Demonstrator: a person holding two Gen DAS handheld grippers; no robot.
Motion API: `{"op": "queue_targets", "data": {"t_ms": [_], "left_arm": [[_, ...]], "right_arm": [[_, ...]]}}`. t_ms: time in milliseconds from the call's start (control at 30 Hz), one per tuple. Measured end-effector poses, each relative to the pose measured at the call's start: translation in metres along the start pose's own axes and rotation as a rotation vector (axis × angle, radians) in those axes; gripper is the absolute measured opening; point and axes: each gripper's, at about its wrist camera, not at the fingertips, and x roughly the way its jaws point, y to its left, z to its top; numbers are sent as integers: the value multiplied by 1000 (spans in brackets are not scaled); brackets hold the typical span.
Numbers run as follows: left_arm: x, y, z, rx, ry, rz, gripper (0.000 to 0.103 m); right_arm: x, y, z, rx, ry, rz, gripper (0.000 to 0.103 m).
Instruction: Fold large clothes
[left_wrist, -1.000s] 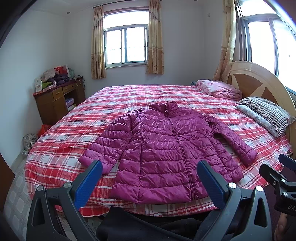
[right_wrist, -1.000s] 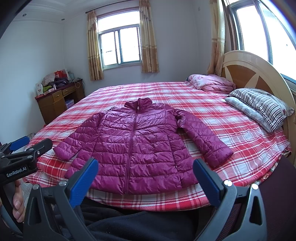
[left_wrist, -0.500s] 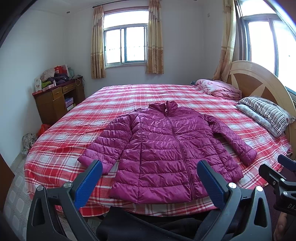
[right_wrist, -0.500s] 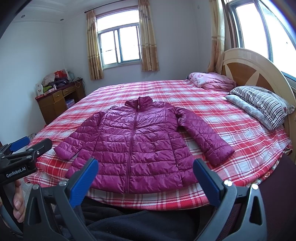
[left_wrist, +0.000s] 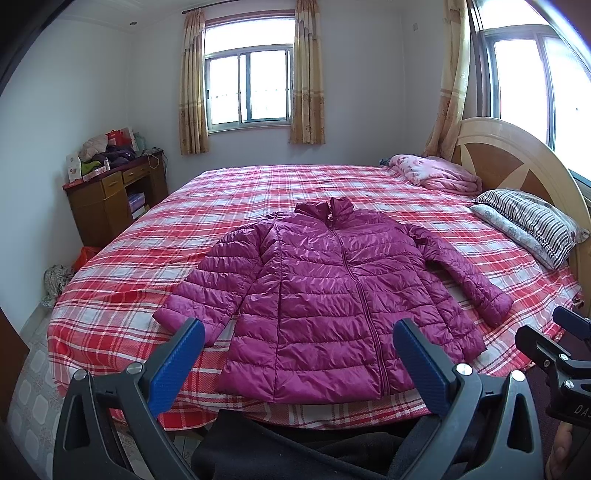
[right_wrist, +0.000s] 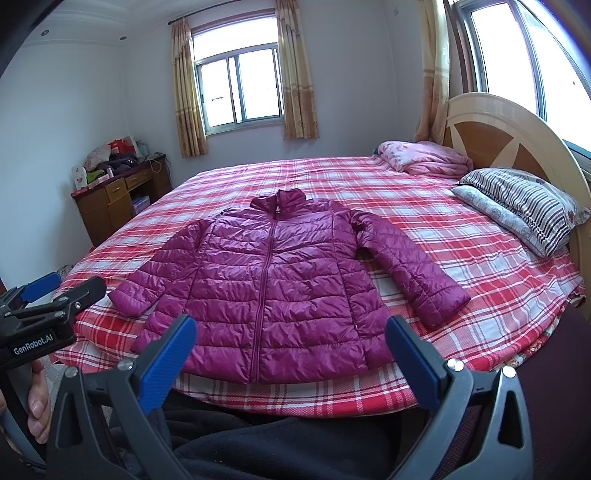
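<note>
**Jacket flat on the bed, both tools held apart above the near edge**

The purple padded jacket (left_wrist: 332, 295) lies flat on the red checked bed (left_wrist: 258, 192), front side up, zipped closed, collar pointing to the far window (left_wrist: 247, 85). Both sleeves are spread out to the sides and angled toward me; its hem is close to the near edge of the bed. The fabric is shiny and quilted in horizontal bands.

My left tool (left_wrist: 299, 362) has its blue fingers wide apart and holds nothing. My right tool (right_wrist: 291, 360) is the same, fingers apart and empty. Both hang in front of the hem and do not touch the jacket. Nothing lies between the tools and the jacket.

Near the wooden headboard (right_wrist: 509, 136) I see a striped pillow (right_wrist: 524, 199) and a folded pink blanket (right_wrist: 424, 158), well apart from the jacket. A wooden desk (left_wrist: 110, 199) with piled things stands beside the left wall. Dark clothing (right_wrist: 277, 443) fills the bottom of both views.
</note>
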Motion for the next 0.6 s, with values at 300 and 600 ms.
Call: {"op": "queue_targets", "data": {"t_ms": [300, 600], "left_arm": [[15, 3, 0, 2, 9, -21, 102], [86, 11, -1, 33, 38, 34, 102]], "right_arm": [[13, -5, -3, -3, 13, -1, 103], [78, -57, -11, 85, 104, -97, 103]]}}
